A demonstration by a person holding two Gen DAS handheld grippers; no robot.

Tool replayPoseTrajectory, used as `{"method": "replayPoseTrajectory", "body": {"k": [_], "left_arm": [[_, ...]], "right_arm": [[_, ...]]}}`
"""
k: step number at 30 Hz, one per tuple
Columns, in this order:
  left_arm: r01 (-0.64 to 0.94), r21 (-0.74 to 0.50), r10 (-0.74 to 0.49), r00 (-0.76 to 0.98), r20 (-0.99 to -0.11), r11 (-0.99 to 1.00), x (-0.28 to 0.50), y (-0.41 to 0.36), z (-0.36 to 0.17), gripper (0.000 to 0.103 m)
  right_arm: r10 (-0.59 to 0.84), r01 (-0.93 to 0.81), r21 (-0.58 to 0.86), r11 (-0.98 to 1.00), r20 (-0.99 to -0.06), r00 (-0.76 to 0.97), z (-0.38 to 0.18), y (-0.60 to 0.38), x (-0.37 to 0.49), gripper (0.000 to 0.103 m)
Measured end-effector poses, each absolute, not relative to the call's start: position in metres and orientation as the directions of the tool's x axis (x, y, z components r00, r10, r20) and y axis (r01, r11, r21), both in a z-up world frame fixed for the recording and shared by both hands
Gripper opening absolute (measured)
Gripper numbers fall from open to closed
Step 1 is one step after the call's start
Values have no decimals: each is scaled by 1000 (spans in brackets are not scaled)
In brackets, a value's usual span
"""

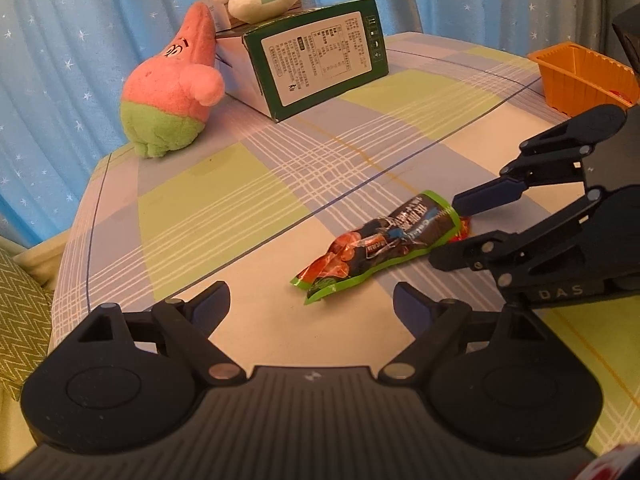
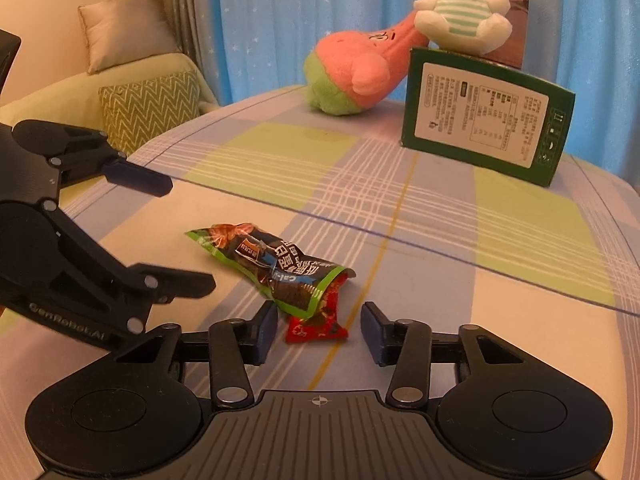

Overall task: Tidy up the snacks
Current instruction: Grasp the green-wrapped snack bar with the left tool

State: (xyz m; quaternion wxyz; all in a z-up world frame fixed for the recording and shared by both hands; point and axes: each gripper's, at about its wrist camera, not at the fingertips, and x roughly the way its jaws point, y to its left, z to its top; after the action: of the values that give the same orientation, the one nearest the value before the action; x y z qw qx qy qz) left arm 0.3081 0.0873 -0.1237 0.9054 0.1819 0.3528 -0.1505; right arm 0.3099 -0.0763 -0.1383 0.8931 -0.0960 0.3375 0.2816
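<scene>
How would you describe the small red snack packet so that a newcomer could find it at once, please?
Start at the checked tablecloth and find the long green-edged dark snack bag near its middle. The red packet pokes out from under that bag's near end, between the open right tongs; it alone is small and bright red.

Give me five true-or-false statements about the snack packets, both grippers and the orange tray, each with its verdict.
1. Both grippers are open. True: the left gripper and right gripper each show spread jaws with nothing between them.
2. The green snack packet sits inside the orange tray. False: it lies on the checked tablecloth, apart from the tray.
3. A red packet lies partly under the green one. True.
4. The white bunny plush sits on the green box. True.
5. The right gripper is shut on the red packet. False: its jaws stand open either side of it.
</scene>
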Motion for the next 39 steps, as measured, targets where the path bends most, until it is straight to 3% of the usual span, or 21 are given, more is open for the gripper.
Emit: {"method": "replayPoseTrajectory", "body": {"k": [3,17,22,30,34,39], "left_arm": [[404,219,-149,705,-694,888,310,86,-124,87],[477,182,-231,681,-695,860,330,62,-124,86],[512,166,-253,648,-718,843,342,53,-131,77],[472,70,-254,588,-768,879,342,51,-127,33],[389,-9,-249,571,-782,921,337,51,-126,28],[357,15,-220,608,-763,934,335,45,-128,29]], "right_arm": [[438,-574,11,819,-658,612,-137,-77,309,33],[328,-473,-6,881,-712,621,-128,-115,308,33],[331,-461,10,887,-710,622,-128,-129,306,33],[347,-467,24,884,-705,619,-127,-131,307,34],[360,-469,44,882,-703,613,-127,-132,308,40],[355,-459,41,888,-696,624,-128,-132,310,45]]}}
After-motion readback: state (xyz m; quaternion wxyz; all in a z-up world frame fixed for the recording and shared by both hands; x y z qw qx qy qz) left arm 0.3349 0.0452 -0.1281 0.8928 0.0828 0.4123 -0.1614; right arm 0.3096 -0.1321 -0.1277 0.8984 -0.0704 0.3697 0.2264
